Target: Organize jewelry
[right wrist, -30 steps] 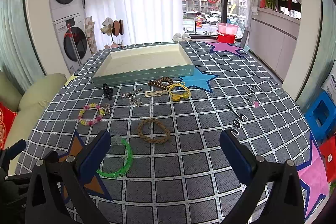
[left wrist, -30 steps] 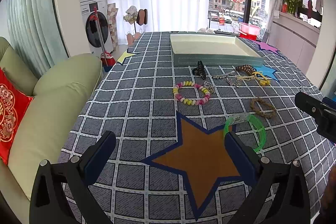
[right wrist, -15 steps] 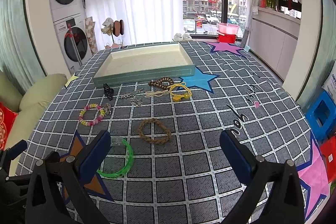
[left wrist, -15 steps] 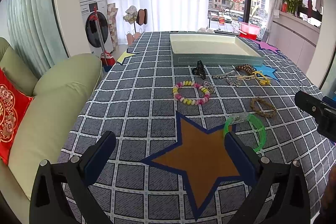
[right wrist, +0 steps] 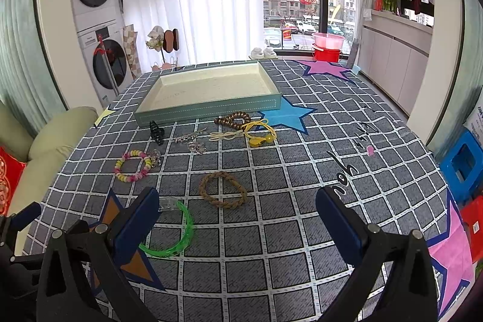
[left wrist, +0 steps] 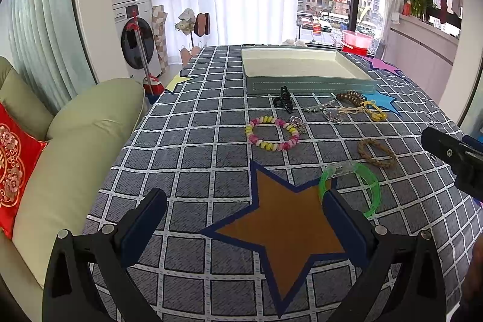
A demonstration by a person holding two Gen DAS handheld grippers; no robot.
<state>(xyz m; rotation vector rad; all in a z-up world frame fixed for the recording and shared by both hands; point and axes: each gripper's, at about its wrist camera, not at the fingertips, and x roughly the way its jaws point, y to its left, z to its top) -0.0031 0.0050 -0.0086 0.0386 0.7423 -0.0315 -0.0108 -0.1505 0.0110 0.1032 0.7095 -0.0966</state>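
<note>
A teal tray [left wrist: 311, 86] [right wrist: 208, 110] with a cream inside stands empty at the far side of the table. In front of it lie a black hair claw [left wrist: 283, 99] [right wrist: 157, 132], a pink-yellow bead bracelet [left wrist: 271, 133] [right wrist: 132, 165], silver clips [left wrist: 323, 110] [right wrist: 190, 139], brown wooden beads [left wrist: 350, 97] [right wrist: 232, 120], yellow cords [left wrist: 372, 110] [right wrist: 259, 133], a braided brown ring [left wrist: 375, 153] [right wrist: 223, 189] and a green bangle [left wrist: 359, 186] [right wrist: 181, 234]. My left gripper [left wrist: 241, 222] is open above the brown star, its right finger beside the bangle. My right gripper [right wrist: 238, 219] is open just short of the braided ring.
The checked cloth [left wrist: 193, 141] covers the table. A green sofa [left wrist: 75, 141] with a red cushion [left wrist: 15, 165] stands at the table's left edge. A blue stool [right wrist: 465, 162] and a red box [right wrist: 474, 228] sit off the right edge. Washing machines [right wrist: 102, 59] stand behind.
The right wrist view has crept slightly forward toward the jewelry. The left gripper and all objects stay where they were.
</note>
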